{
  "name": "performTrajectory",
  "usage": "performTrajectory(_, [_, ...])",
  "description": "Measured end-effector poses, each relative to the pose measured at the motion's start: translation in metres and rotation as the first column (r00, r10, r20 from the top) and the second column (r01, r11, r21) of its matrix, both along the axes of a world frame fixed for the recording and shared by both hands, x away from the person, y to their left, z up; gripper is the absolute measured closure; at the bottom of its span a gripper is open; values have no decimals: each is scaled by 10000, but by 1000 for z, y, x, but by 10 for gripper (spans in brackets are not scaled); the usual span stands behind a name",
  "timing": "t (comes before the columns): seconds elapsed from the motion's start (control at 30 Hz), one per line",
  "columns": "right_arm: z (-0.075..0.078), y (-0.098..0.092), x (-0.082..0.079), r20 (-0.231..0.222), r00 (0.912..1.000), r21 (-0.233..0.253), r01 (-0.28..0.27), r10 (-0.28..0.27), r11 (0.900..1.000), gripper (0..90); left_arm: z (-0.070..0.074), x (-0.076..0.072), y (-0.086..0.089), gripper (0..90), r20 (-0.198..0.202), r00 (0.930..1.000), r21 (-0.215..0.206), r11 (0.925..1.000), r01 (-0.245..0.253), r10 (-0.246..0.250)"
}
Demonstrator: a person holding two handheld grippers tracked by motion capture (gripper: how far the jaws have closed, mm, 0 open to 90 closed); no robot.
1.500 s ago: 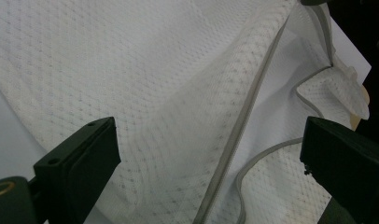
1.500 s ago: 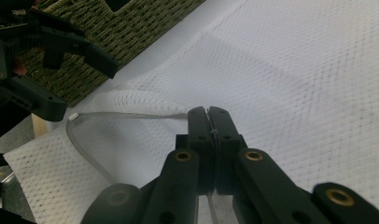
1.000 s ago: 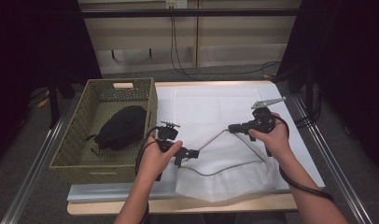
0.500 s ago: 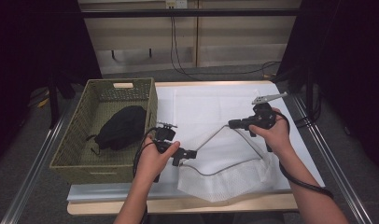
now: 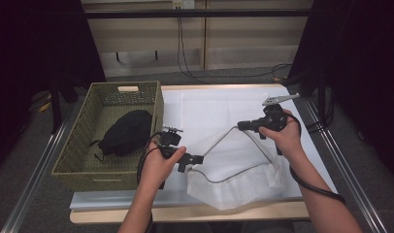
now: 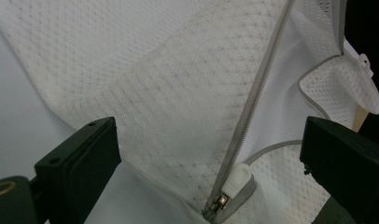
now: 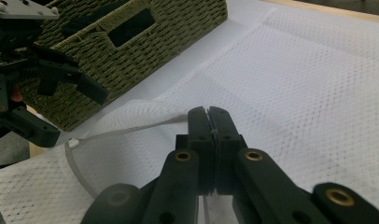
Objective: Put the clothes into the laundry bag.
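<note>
One mesh bag (image 5: 243,160), one basket (image 5: 83,145), two grippers (image 5: 197,159).

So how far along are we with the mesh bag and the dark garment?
Done: the white mesh laundry bag has its zipped mouth open. In hand: the right gripper is shut on the bag's grey zipper edge, lifting it; the left gripper is open by the white zipper pull. Left: the black garment lies in the woven green basket, not bagged.

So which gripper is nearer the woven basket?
Left. The left gripper sits just off the basket's near corner; the right gripper, clamped on the mesh bag's edge, is farther across.
</note>
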State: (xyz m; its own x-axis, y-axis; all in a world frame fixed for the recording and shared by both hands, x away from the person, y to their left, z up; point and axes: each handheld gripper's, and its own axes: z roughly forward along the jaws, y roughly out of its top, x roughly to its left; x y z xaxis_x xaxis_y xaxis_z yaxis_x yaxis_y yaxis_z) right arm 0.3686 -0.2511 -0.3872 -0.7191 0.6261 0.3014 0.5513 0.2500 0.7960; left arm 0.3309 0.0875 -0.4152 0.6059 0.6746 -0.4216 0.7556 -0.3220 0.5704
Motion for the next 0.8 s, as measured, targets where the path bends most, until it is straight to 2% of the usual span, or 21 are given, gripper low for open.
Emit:
performTrajectory(0.07, [2, 1, -1, 73, 10000, -109, -16, 17, 9999, 894, 1, 0, -1, 48, 36, 9999, -3, 9999, -122, 122])
performTrajectory(0.13, [4, 2, -3, 138, 9999, -211, 8, -5, 9998, 894, 4, 1, 0, 47, 56, 10000, -49, 10000, 3, -2])
performTrajectory(0.27, [6, 3, -3, 251, 9996, -148, -85, 89, 9999, 894, 7, 1, -1, 48, 127, 9999, -171, 9999, -8, 10])
performTrajectory(0.37, [8, 2, -3, 306, 9995, -140, -103, 107, 9998, 894, 10, 1, -1, 47, 135, 9998, -20, 9999, 144, -143])
performTrajectory(0.6, [10, 2, -5, 351, 9992, -116, -169, 173, 9998, 894, 31, 10, 2, 46, 354, 9988, -199, 9992, 336, -328])
performTrajectory(0.8, [8, 4, -4, 292, 9993, -147, -211, 215, 9997, 894, 42, 19, 10, 45, 285, 9993, -400, 9989, 246, -235])
